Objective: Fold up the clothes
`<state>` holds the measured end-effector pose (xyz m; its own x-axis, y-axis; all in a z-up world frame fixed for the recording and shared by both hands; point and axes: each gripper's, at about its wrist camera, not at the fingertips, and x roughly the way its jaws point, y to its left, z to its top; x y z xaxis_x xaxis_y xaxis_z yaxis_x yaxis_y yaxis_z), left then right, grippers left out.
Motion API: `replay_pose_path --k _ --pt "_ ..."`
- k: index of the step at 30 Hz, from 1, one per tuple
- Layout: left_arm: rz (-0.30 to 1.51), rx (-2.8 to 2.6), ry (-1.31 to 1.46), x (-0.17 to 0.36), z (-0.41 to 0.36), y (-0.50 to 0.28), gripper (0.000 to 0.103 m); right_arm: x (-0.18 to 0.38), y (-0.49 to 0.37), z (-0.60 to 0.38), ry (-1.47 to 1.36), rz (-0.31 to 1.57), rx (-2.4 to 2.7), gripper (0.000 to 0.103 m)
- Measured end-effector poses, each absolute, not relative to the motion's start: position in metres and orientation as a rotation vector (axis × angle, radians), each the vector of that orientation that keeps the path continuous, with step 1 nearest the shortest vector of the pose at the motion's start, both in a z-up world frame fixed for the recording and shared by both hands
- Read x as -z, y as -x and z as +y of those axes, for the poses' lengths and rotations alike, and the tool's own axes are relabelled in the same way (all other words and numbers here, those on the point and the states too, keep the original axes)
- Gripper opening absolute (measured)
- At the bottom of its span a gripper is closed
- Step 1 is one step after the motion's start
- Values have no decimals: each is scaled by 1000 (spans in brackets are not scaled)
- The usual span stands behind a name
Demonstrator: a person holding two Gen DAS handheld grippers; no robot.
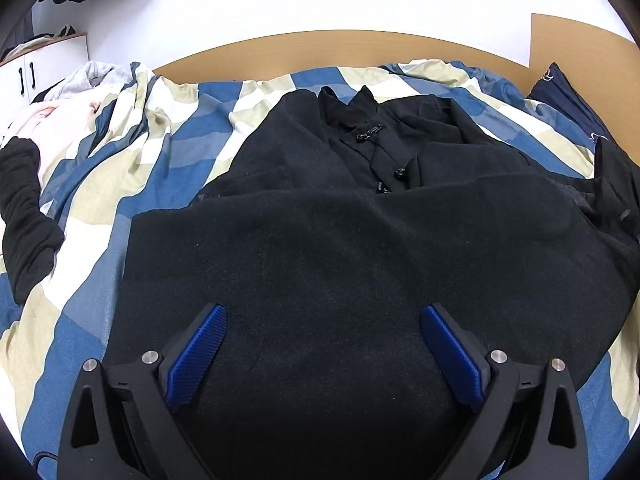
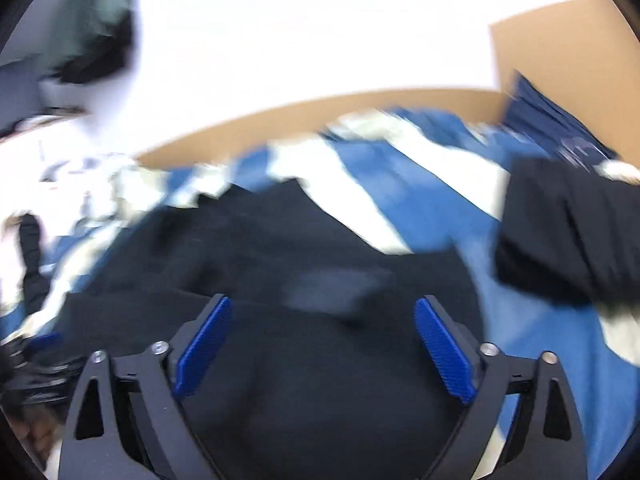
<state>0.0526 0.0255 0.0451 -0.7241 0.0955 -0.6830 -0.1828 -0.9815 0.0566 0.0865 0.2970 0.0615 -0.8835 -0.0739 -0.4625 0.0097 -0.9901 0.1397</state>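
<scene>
A black jacket lies spread on the checked bed cover, collar and knot buttons toward the headboard, its lower part folded up over the front. My left gripper hovers over the folded lower part, open, blue pads apart with nothing between them. The right wrist view is blurred by motion. In it the same black jacket fills the middle, and my right gripper stands open above it, holding nothing.
A wooden headboard runs behind the bed. Another black garment and a pile of pale clothes lie at the left. Dark clothes and a navy item sit at the right. A white cabinet stands far left.
</scene>
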Motion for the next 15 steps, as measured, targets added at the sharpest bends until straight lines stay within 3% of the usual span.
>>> replay_pose_path --k 2,6,10,15 --pt "183 -2782 1092 -45 26 -53 100 -63 -88 279 -713 -129 2915 101" --pt "200 -2790 1086 -45 27 -53 100 -45 -69 258 -939 -1 2820 101" --pt "208 -2795 1087 -45 27 -53 100 -22 -55 278 -1141 -107 2789 103" --pt "208 -2797 1091 -44 28 -53 101 -27 -70 302 -1131 -214 2952 103"
